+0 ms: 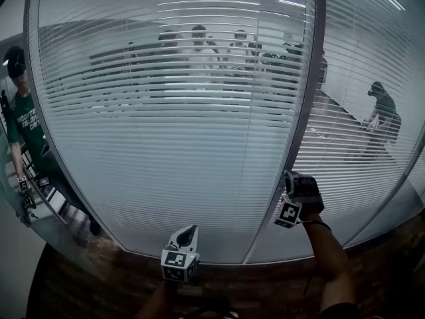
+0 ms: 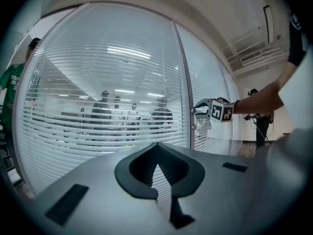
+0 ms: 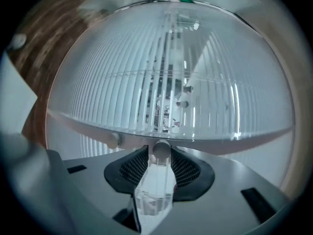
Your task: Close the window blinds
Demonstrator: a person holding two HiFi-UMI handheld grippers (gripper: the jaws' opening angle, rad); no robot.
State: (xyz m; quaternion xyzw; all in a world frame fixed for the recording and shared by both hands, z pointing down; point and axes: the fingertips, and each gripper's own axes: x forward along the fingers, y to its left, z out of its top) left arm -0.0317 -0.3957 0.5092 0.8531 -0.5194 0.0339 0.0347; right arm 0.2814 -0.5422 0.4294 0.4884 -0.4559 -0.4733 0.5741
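— Right gripper [image 3: 160, 156]: what has it got?
— It's clamped on the clear rod [image 3: 155, 187] that juts from the post [image 1: 300, 121] between the two panes. I take the rod for the tilt control, which would explain the level, head-on hold for twisting.
— And the left gripper [image 1: 188, 232]?
— Jaws together and empty, low by the bottom edge of the glass. Probably just spare.
— The blinds [image 1: 166, 131]?
— Behind the glass with the slats part-open. People show through, so they're not yet closed.
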